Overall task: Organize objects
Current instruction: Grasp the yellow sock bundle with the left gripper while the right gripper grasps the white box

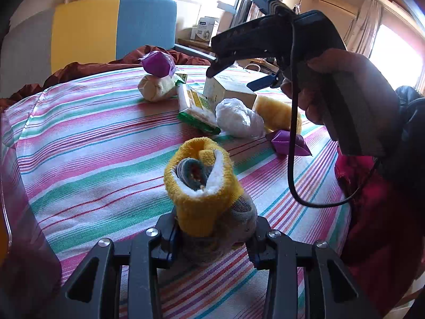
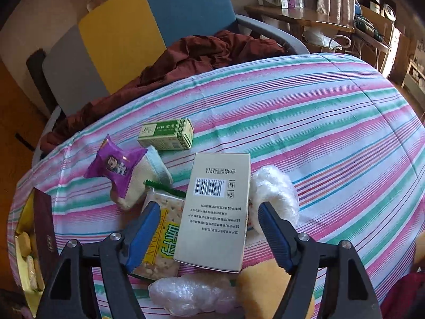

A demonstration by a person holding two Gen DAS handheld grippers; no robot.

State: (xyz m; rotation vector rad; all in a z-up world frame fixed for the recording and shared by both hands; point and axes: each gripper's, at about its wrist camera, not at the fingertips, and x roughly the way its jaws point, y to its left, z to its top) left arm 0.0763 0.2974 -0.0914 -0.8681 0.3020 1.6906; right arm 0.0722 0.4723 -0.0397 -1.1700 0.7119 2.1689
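Note:
My left gripper (image 1: 213, 242) is shut on a rolled sock bundle (image 1: 204, 183), yellow outside and grey within, held upright just above the striped cloth (image 1: 93, 146). My right gripper (image 2: 208, 235) is open, its blue pads (image 2: 143, 234) on either side of a beige barcode box (image 2: 217, 212) without touching it. In the left wrist view a hand holds this right gripper (image 1: 235, 77) over the same beige box (image 1: 228, 90). Under the box's left side lies a cracker packet (image 2: 162, 228).
Around the box lie a purple snack packet (image 2: 114, 164) on a cream roll (image 2: 140, 183), a green carton (image 2: 167, 133), crumpled white plastic (image 2: 276, 191) and a yellow soft item (image 2: 265, 287). A second purple packet (image 1: 289, 142) lies nearer. A dark-lidded open box (image 2: 45, 228) sits at the left edge.

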